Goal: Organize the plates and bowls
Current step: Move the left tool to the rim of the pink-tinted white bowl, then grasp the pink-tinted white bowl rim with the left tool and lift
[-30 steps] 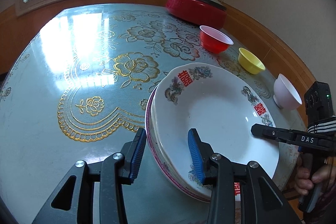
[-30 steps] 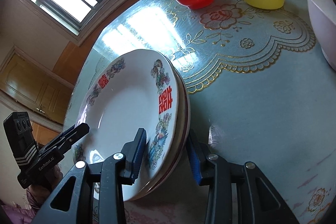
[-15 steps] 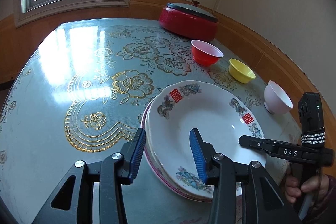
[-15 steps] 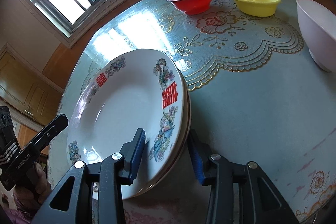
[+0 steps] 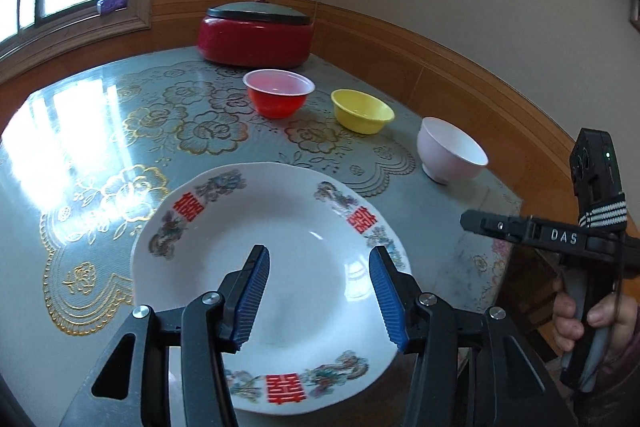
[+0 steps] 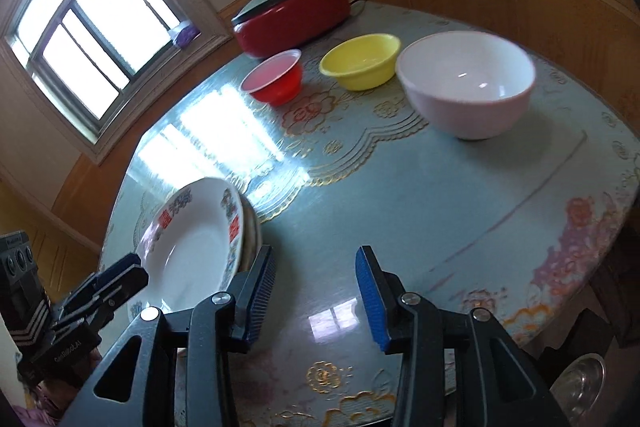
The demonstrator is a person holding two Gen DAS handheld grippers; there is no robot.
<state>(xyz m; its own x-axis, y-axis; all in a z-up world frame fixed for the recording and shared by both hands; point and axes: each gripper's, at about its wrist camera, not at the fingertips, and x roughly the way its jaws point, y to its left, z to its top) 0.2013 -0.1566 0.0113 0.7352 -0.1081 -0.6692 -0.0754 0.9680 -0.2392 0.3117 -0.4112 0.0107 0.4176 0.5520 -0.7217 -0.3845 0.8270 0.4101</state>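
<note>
A stack of white plates (image 5: 280,227) with red characters and flower rims lies on the table; it also shows at the left, plates (image 6: 188,255). My left gripper (image 5: 318,263) hovers over the top plate, its jaws opening with nothing pressed between the blue pads. My right gripper (image 6: 316,259) is open above bare tablecloth, just right of the stack. Farther back stand a red bowl (image 5: 278,97), a yellow bowl (image 5: 362,111) and a pale pink bowl (image 5: 450,155). Each gripper sees the other: right gripper (image 5: 480,223), left gripper (image 6: 124,273).
A red lidded pot (image 5: 256,35) stands at the table's far edge by the wood-panelled wall. The round table (image 6: 460,211) wears a teal cloth with gold flowers; its edge runs close on the right. A steel bowl (image 6: 580,383) sits below the table. A hand (image 5: 580,319) holds the right gripper.
Both grippers came off the rim of the plate stack and drew back and up. The left jaws have widened. The stack stays flat on the table.
</note>
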